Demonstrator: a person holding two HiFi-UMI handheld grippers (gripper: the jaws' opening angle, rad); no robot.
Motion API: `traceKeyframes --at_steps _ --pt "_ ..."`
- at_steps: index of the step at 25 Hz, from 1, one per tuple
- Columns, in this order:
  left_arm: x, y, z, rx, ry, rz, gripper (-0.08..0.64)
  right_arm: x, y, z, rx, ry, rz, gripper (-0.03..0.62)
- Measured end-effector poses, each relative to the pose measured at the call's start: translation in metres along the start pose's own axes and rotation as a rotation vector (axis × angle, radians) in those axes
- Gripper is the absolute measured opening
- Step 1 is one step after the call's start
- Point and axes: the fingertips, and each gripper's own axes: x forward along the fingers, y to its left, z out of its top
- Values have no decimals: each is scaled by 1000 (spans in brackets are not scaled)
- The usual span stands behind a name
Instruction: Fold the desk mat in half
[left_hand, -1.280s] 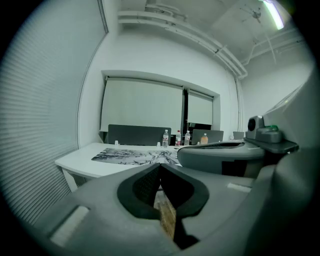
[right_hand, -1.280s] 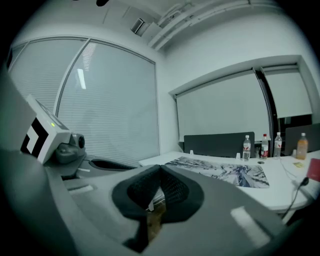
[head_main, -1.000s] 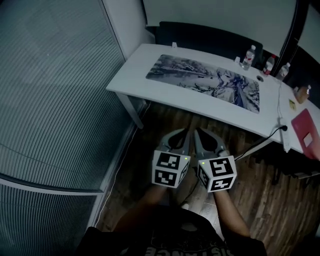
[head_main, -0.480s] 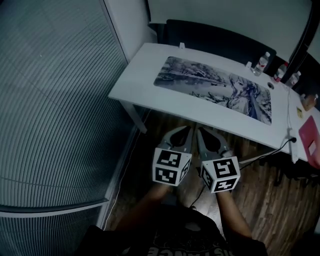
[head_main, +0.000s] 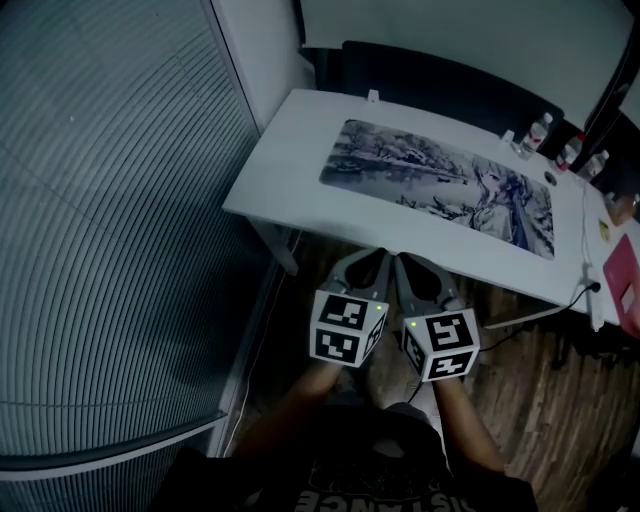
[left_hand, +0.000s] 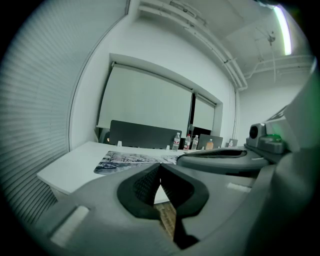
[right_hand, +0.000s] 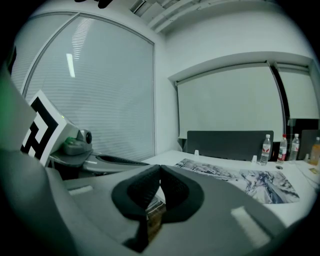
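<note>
A printed desk mat (head_main: 440, 185) with a grey-blue picture lies flat and unfolded along the white desk (head_main: 290, 175). It also shows in the left gripper view as the mat (left_hand: 125, 159) and in the right gripper view as the mat (right_hand: 240, 180). Both grippers hang side by side over the wooden floor, short of the desk's near edge. My left gripper (head_main: 378, 256) is shut with nothing in it, and so is my right gripper (head_main: 398, 260). Each one's tips meet in its own view: left gripper (left_hand: 160, 165), right gripper (right_hand: 160, 167).
Water bottles (head_main: 540, 130) stand at the desk's far right. A dark partition (head_main: 440, 80) runs behind the desk. A red object (head_main: 625, 285) lies at the right end, and a white cable (head_main: 585, 250) trails off that side. Blinds (head_main: 110, 220) cover the glass wall on the left.
The desk and mat have shifted down and right in the head view and look larger: I have come closer to the desk. Both grippers stay shut side by side.
</note>
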Motion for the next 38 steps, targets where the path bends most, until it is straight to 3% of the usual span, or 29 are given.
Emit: traceKeyframes --at_steps 10,16,28,38 --pt "31 9 1 6 14 -14 5 21 -19 0 18 -2 -15 2" --pt "67 19 -1 2 29 18 5 48 -48 -4 19 -10 11 2" --pt "162 59 15 -34 38 176 5 124 -119 5 12 6 162 2" --pt "192 96 9 -44 43 314 6 164 -138 6 6 14 278 2"
